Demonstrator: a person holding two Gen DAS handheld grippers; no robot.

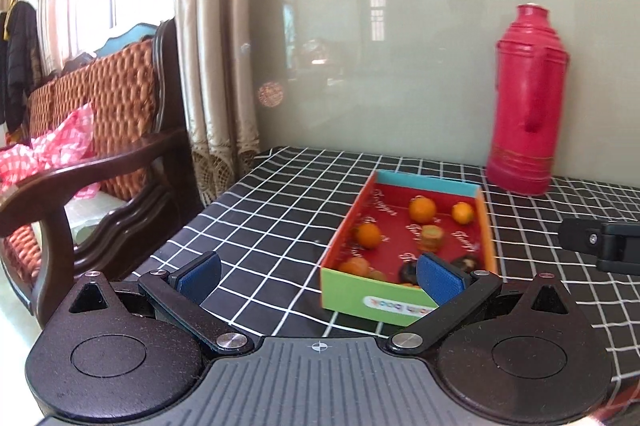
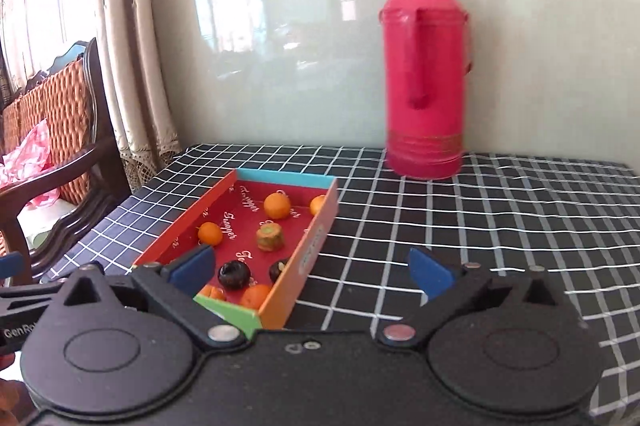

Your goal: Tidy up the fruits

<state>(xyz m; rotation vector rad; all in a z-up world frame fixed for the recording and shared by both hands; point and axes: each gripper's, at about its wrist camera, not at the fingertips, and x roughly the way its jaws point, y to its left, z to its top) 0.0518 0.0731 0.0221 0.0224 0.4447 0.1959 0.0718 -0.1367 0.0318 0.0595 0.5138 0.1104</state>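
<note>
1. Left tool (image 1: 318,276): jaws spread wide, nothing between the blue pads (image 1: 200,280). It hovers at the near end of the box (image 1: 376,300), with its right pad overlapping the near right corner of the box in the left wrist view.
2. Right tool (image 2: 312,272): jaws likewise spread and empty. Its left pad sits over the near end of the box; its right pad hangs over the checked desk (image 2: 500,226).
3. Fruit location: all visible fruit lies inside the box. Oranges (image 2: 277,205) occupy the far and near ends, a greenish cut piece (image 2: 270,237) sits mid-box, and dark fruits (image 2: 234,274) lie close to the near wall.
4. Governing relation: the long axis of the box runs away from both tools toward the red thermos (image 2: 424,73). The fruit lies directly ahead of both tools.
5. Nearer tool: judged from the right wrist view, the right tool is closest to the dark fruits; the left is better aligned with the box centreline.
</note>
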